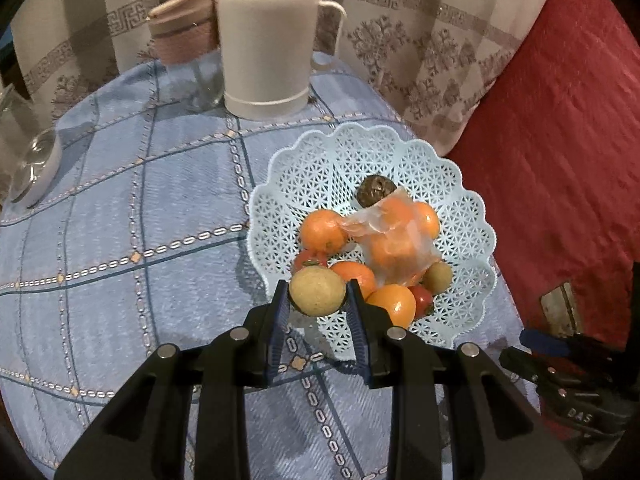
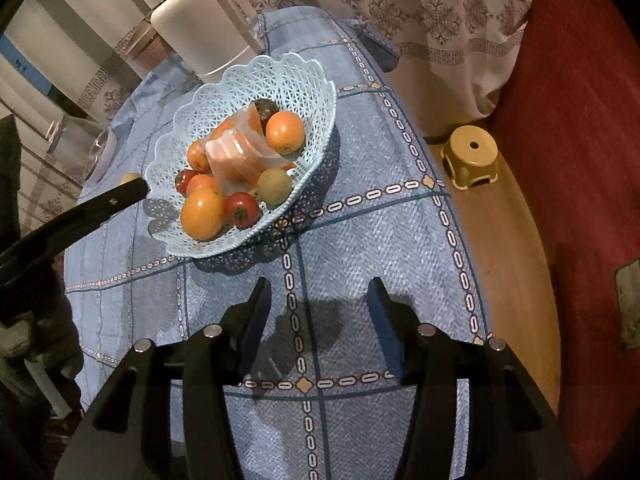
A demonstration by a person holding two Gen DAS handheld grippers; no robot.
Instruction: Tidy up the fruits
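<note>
My left gripper (image 1: 318, 294) is shut on a round tan fruit (image 1: 317, 291) and holds it over the near-left rim of a light blue lattice basket (image 1: 460, 184). The basket holds several oranges (image 1: 323, 229), tomatoes (image 1: 421, 300), a second tan fruit (image 1: 438, 277), a dark wrinkled fruit (image 1: 375, 190) and a clear bag of orange fruit (image 1: 394, 240). In the right wrist view the basket (image 2: 304, 80) sits ahead to the left. My right gripper (image 2: 318, 316) is open and empty above the tablecloth. The left gripper's finger (image 2: 120, 196) shows at the basket's left rim.
A white jug (image 1: 266, 48) stands behind the basket, with a pink lidded container (image 1: 184, 32) and a glass (image 1: 202, 80) beside it. A glass bowl (image 1: 36, 168) sits at far left. A yellow stool (image 2: 472, 158) and red fabric (image 2: 580, 160) lie right of the table.
</note>
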